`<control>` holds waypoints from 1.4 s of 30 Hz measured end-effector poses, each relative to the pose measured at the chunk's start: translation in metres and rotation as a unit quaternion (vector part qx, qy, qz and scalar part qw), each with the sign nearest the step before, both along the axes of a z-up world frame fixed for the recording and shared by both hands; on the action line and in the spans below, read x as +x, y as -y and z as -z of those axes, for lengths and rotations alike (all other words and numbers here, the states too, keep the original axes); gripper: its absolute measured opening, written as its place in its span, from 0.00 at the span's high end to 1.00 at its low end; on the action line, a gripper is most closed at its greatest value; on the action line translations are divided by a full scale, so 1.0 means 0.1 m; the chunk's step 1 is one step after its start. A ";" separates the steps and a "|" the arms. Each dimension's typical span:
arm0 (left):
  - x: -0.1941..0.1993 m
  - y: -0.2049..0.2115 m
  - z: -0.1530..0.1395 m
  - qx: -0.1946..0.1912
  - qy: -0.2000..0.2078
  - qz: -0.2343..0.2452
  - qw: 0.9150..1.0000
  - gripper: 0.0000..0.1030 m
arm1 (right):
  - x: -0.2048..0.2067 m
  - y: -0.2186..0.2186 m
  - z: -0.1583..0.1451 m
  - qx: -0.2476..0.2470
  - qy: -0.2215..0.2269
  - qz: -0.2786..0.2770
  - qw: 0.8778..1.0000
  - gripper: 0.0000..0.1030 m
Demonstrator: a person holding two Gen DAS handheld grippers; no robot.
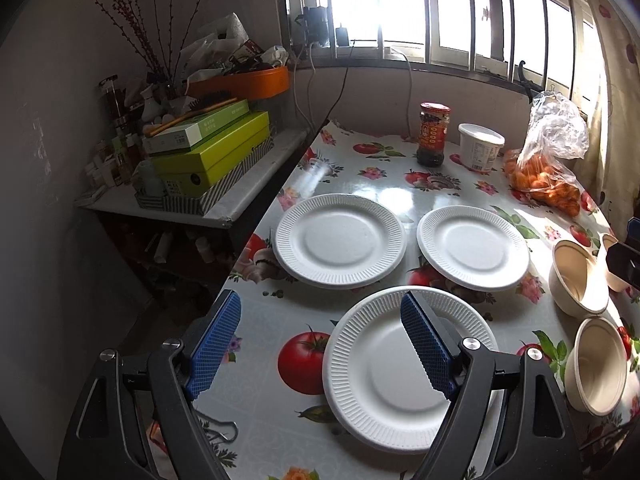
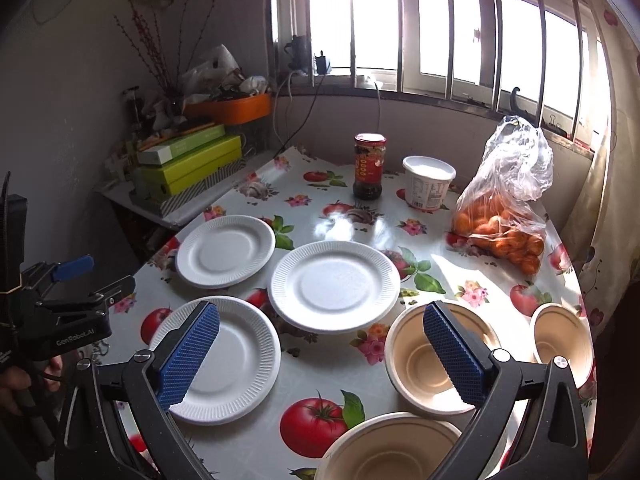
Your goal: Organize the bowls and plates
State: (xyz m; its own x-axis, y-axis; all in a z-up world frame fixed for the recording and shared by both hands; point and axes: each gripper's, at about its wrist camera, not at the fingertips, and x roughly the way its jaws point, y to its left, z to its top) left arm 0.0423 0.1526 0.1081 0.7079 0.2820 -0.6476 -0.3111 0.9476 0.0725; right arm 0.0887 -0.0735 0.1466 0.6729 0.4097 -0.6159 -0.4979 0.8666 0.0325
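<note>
The worktop point(image 2: 332, 364) wears a glossy cloth printed with tomatoes and flowers, and its far edge under the barred window is crowded: a dark sauce jar point(image 2: 370, 166) with a red label, a white lidded tub point(image 2: 428, 182) just beside it, and toward the far right corner a clear plastic bag of oranges point(image 2: 502, 216). Off the left edge a side shelf carries stacked green boxes point(image 1: 208, 152) with an orange bin point(image 1: 244, 82) above them. Three white paper plates lie flat and apart on the left half — the far-left plate point(image 2: 225, 251) near the left edge, the middle plate point(image 2: 334, 287) toward the centre, and the near plate point(image 2: 222, 360) close to the near-left corner. Three tan bowls stand upright along the right side: the nearest bowl point(image 2: 390, 450) at the near edge, the middle bowl point(image 2: 420, 360) just behind it, and the far-right bowl point(image 2: 560, 340) by the right edge. The left claw point(image 1: 320, 344) is spread wide and holds nothing; it hangs above the near-left corner, its right pad showing over the near plate. The right claw point(image 2: 318, 354) is likewise wide and empty — its left pad shows over the near plate's rim, its right pad over the middle bowl, with bare cloth between.
</note>
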 end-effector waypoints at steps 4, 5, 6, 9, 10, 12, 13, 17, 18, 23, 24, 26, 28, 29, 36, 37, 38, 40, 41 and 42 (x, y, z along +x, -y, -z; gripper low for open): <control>0.12 -0.22 0.00 -0.013 -0.005 -0.011 1.000 0.20 | 0.19 -0.23 -0.03 -0.005 -0.005 -0.022 1.000 0.02; 0.16 -0.27 0.00 -0.016 -0.008 -0.013 1.000 0.20 | 0.24 -0.28 -0.03 -0.006 -0.007 -0.029 1.000 0.03; 0.19 -0.33 0.00 -0.020 -0.008 -0.015 1.000 0.20 | 0.29 -0.34 -0.04 -0.007 -0.010 -0.036 0.999 0.06; 0.28 -0.49 0.00 -0.034 -0.013 -0.020 0.999 0.20 | 0.47 -0.50 -0.06 -0.006 -0.023 -0.057 0.998 0.10; 0.31 -0.54 0.00 -0.037 -0.012 -0.019 0.999 0.20 | 0.53 -0.55 -0.06 -0.007 -0.027 -0.062 0.998 0.13; 0.35 -0.63 0.00 -0.040 -0.010 -0.022 0.999 0.20 | 0.64 -0.66 -0.08 -0.008 -0.035 -0.071 0.997 0.16; 0.38 -0.68 -0.01 -0.043 -0.011 -0.023 0.999 0.20 | 0.69 -0.72 -0.08 -0.008 -0.037 -0.078 0.996 0.17; 0.47 -0.86 0.00 -0.054 -0.011 -0.036 0.998 0.20 | 0.88 -0.93 -0.07 -0.011 -0.043 -0.090 0.995 0.20; 0.51 -0.90 0.00 -0.055 -0.012 -0.038 0.998 0.20 | 0.94 -0.99 -0.06 -0.014 -0.046 -0.092 0.995 0.21; 0.70 -1.09 0.10 -0.105 -0.034 -0.031 0.993 0.29 | 1.28 -1.24 0.04 -0.023 -0.071 -0.104 0.992 0.32; 0.74 -1.12 0.13 -0.112 -0.041 -0.031 0.992 0.34 | 1.36 -1.29 0.07 -0.025 -0.076 -0.105 0.991 0.33; 0.82 -1.15 0.20 -0.109 -0.055 -0.030 0.992 0.42 | 1.49 -1.35 0.14 -0.027 -0.086 -0.104 0.991 0.34; 0.88 -1.16 0.26 -0.097 -0.063 -0.034 0.993 0.44 | 1.61 -1.43 0.24 -0.034 -0.100 -0.105 0.989 0.36; 0.91 -1.17 0.29 -0.094 -0.065 -0.033 0.993 0.44 | 1.67 -1.46 0.29 -0.039 -0.107 -0.106 0.988 0.37; 1.16 -1.32 0.48 -0.127 -0.087 -0.027 0.988 0.44 | 2.01 -1.73 0.69 -0.081 -0.160 -0.131 0.975 0.53; 1.19 -1.34 0.50 -0.130 -0.091 -0.027 0.987 0.44 | 2.05 -1.76 0.73 -0.088 -0.163 -0.131 0.974 0.57; 1.22 -1.36 0.52 -0.134 -0.092 -0.026 0.986 0.44 | 2.09 -1.77 0.77 -0.091 -0.167 -0.132 0.973 0.58; 1.27 -1.39 0.56 -0.148 -0.100 -0.023 0.984 0.44 | 2.17 -1.79 0.86 -0.088 -0.185 -0.131 0.970 0.59; 1.29 -1.40 0.59 -0.159 -0.103 -0.018 0.982 0.44 | 2.22 -1.80 0.90 -0.083 -0.195 -0.131 0.969 0.59; 1.31 -1.41 0.62 -0.168 -0.107 -0.016 0.980 0.44 | 2.25 -1.80 0.94 -0.080 -0.202 -0.131 0.967 0.59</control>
